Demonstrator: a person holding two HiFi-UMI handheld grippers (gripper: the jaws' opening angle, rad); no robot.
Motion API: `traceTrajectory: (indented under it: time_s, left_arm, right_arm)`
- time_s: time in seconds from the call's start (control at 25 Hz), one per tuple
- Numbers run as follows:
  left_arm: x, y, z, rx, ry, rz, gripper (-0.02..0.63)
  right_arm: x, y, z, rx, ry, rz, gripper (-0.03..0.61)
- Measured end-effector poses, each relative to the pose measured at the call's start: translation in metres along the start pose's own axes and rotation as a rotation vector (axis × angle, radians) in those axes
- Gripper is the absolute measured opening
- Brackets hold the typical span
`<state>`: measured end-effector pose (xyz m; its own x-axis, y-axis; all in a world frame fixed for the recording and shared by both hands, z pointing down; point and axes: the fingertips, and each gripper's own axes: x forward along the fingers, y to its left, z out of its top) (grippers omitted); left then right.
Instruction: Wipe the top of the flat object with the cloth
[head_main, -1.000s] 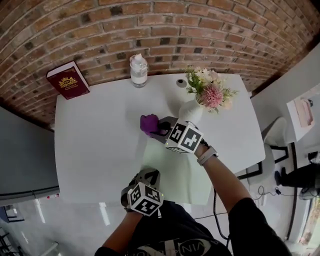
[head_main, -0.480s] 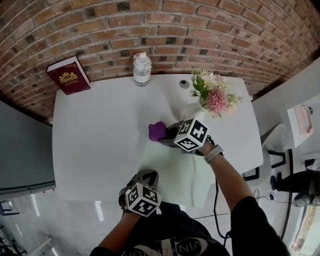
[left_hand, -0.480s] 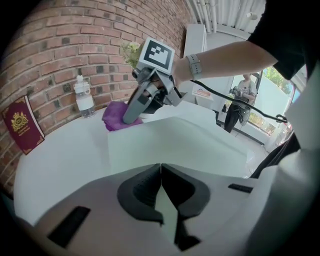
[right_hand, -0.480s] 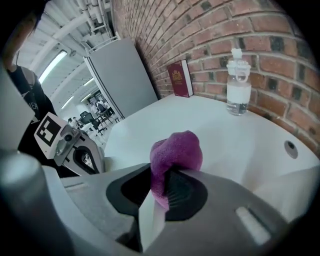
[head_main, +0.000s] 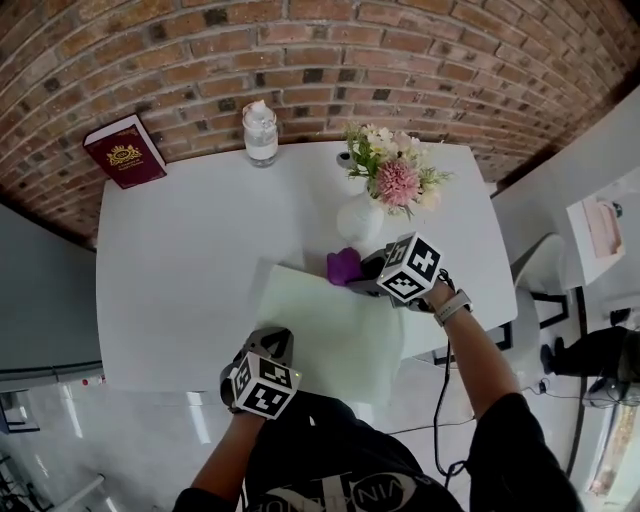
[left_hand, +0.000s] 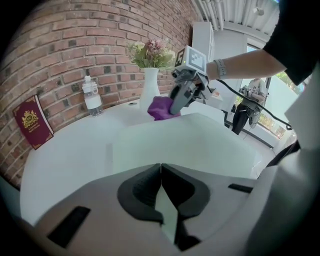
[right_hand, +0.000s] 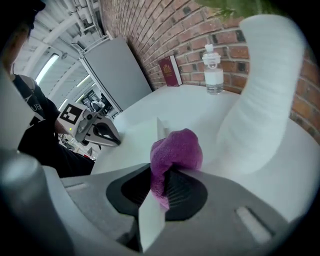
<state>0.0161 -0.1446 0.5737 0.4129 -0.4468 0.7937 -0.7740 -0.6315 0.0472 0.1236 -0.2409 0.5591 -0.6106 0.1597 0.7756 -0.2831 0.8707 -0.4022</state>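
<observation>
Fuzzy purple cloth (head_main: 344, 265), bunched, clamped in down-tilted right gripper (head_main: 363, 279) mid-frame on smooth pale flat sheet (head_main: 320, 335); left gripper (head_main: 274, 342) jaws together, lower left

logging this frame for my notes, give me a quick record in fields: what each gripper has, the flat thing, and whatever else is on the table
surface: white table
flat object: pale green sheet, on the table's near side
cloth: purple cloth, bunched, at the sheet's far edge near the vase
right gripper: shut on the purple cloth
left gripper: jaws together at the sheet's near left corner
other items: white vase with flowers, clear bottle, red book by the brick wall
</observation>
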Motion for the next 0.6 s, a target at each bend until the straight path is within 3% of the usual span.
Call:
traceTrajectory:
  time_s: [0.6]
  left_arm:
    - [0.001,0.000,0.001,-0.062,-0.003,0.087,0.012]
  right_arm:
    - [-0.067,0.002,-0.101,0.095,-0.024,-0.101,0.058]
